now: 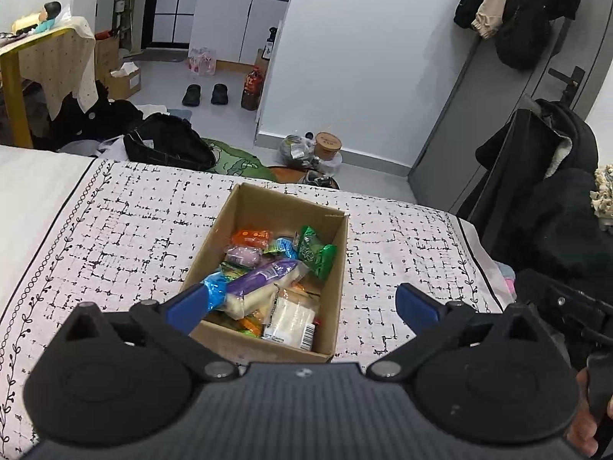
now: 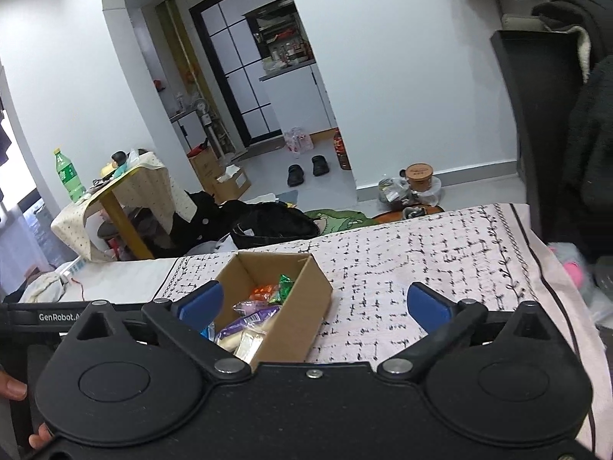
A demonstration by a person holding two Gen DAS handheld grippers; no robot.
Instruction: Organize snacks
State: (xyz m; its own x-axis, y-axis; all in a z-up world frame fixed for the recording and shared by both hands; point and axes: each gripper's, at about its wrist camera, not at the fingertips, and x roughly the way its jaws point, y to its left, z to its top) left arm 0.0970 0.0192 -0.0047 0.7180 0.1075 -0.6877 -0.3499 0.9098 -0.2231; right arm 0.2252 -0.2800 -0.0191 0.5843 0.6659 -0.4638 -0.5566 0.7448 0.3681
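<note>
Above a white tablecloth with black dashes (image 1: pixel 115 237), the left gripper (image 1: pixel 300 303) hovers with blue-padded jaws spread wide and empty over an open brown cardboard box (image 1: pixel 333 268) of packaged snacks, among them a green foil packet (image 1: pixel 316 251) at its far right and a purple-wrapped roll (image 1: pixel 264 274). Just right of the box, the right gripper (image 2: pixel 314 303) is likewise spread and empty.
</note>
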